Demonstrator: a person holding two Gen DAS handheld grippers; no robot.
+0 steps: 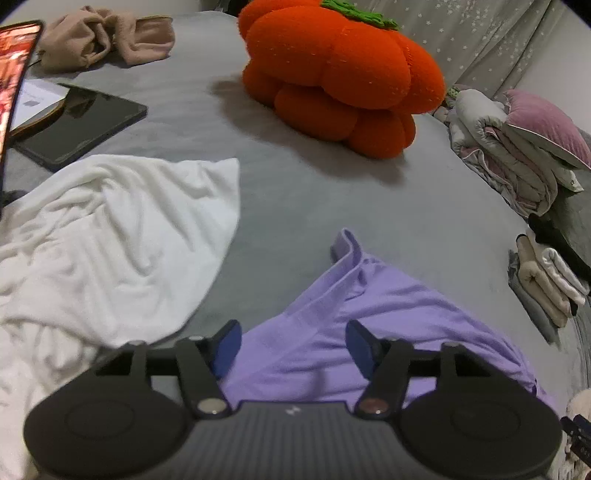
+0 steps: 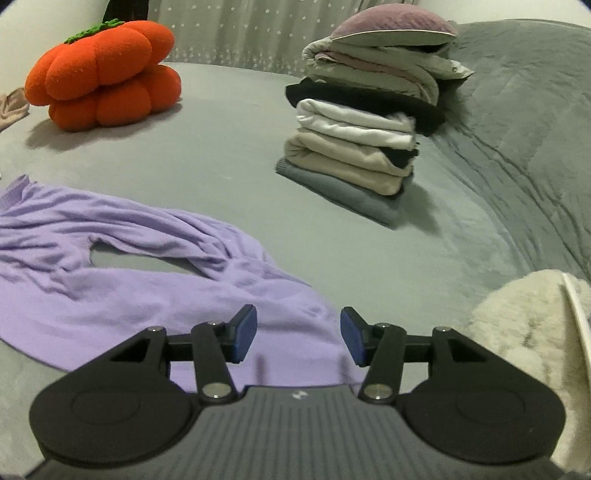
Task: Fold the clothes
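1. An orange pumpkin-shaped plush cushion [image 1: 340, 77] with a green stalk sits on the grey bed cover [image 1: 295, 192].
2. A dark tablet [image 1: 81, 125] lies flat near the far left edge.
3. A mauve pillow [image 2: 395, 22] tops folded bedding.
4. A star-patterned curtain [image 2: 236, 33] hangs behind.

1 purple garment [image 1: 369, 325], 1 white garment [image 1: 118, 236], 1 pumpkin cushion [image 1: 340, 74], 1 tablet [image 1: 81, 129], 1 folded stack [image 2: 354, 147]
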